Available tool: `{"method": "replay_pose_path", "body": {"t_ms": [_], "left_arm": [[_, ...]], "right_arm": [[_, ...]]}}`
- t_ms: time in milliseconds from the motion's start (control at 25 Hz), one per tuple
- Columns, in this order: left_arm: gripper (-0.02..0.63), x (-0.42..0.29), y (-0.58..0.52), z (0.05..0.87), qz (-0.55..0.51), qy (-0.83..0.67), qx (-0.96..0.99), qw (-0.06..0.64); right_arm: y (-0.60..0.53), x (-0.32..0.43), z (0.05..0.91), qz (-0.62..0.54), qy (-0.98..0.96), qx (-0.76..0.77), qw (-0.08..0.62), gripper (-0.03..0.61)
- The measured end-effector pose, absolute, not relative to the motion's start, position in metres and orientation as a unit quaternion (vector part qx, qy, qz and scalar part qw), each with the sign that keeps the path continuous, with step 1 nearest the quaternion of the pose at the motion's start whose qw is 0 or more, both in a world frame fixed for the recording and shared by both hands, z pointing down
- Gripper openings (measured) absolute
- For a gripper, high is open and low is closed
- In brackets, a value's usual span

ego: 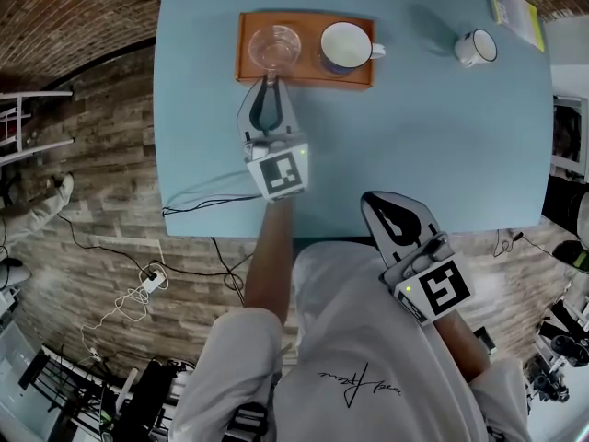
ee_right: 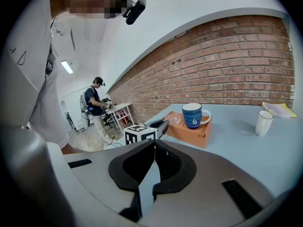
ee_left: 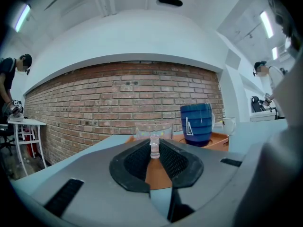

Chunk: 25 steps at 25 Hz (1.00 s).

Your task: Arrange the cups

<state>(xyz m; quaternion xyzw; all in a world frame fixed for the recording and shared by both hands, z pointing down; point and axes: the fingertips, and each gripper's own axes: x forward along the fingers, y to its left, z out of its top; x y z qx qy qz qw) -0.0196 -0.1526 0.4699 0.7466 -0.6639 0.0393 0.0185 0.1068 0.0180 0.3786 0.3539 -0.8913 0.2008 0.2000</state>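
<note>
- L gripper point(ego: 269, 81) was clamped on the near edge of the clear glass cup point(ego: 276, 44); a clear bit sat between its pads.
- Glass cup stood in the left part of the orange tray point(ego: 322, 82), w/ blue mug point(ego: 346, 46) beside it on the right.
- White mug point(ego: 477, 48) stood apart on the desk point(ego: 414, 136).
- R gripper point(ego: 373, 199) had its jaws together w/ nothing between, at the desk's near edge.

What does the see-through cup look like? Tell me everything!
The glass cup is clear, short and round, empty as far as shows. It stands upright at the left end of the orange tray, beside the blue mug but apart from it. The left gripper is closed on a thick clear part at its near side, perhaps a handle.
</note>
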Motion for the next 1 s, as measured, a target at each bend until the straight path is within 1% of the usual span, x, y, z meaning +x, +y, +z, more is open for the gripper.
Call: {"method": "replay_pose_path", "body": {"t_ms": [360, 480, 680, 1000], "left_arm": [[0.055, -0.019, -0.154, 0.47, 0.035, -0.659, 0.751, 0.022], [0.055, -0.016, -0.155, 0.475, 0.036, -0.653, 0.755, 0.033], [0.091, -0.013, -0.151, 0.479, 0.036, -0.65, 0.758, 0.04], [0.098, -0.014, -0.14, 0.482, 0.047, -0.642, 0.764, 0.05]], "right_arm": [[0.021, 0.108, 0.382, 0.207, -0.891, 0.352, 0.2, 0.021], [0.021, 0.108, 0.382, 0.208, -0.891, 0.351, 0.2, 0.021], [0.023, 0.11, 0.383, 0.212, -0.889, 0.353, 0.199, 0.021], [0.021, 0.105, 0.38, 0.214, -0.889, 0.357, 0.189, 0.021]]}}
